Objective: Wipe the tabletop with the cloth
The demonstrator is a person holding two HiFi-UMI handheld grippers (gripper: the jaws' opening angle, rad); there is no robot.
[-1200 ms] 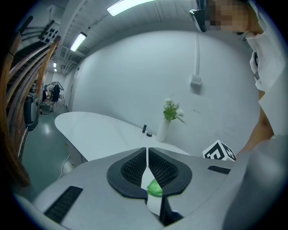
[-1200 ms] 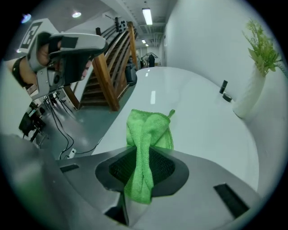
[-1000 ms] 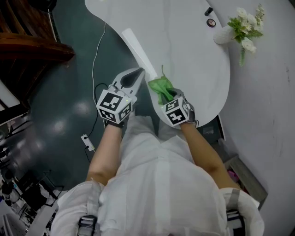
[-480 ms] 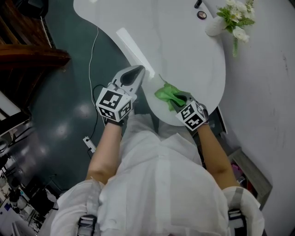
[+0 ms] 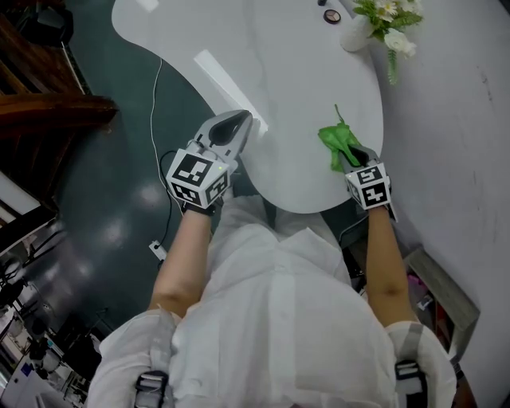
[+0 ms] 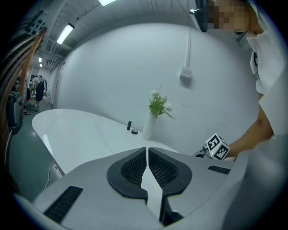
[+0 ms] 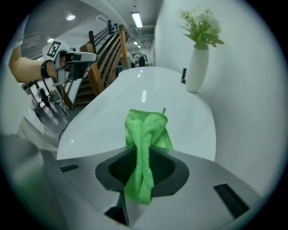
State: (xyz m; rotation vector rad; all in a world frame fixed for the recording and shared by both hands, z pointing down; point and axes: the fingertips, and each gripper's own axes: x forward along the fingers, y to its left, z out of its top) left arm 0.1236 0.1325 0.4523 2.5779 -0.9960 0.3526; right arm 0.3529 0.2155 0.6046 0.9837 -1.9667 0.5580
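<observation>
Sweeping rightward, my right gripper had carried the crumpled green microfibre cloth from just beside the left gripper across the near end of the glossy white curved worktop. It had ended close to the right edge, by the pale wall. The two grippers, near each other a second before, were now well apart.

That worktop filled the upper half of the head view, and most of it beyond the cloth I judged not yet wiped. The stroke seemed to have covered only the rounded near end, so I took the wiping to be under way and far from finished.

My left gripper had held its place over the near left edge of the worktop. Its jaws were drawn together with only a thin slit between them and nothing in it.

In the right gripper view the jaws were clamped on a twisted fold of the cloth. The free part spread ahead of them and appeared to lie on the worktop.

Farther along stood a white vase of white flowers. Small dark items lay just beside it, well clear of the cloth.
</observation>
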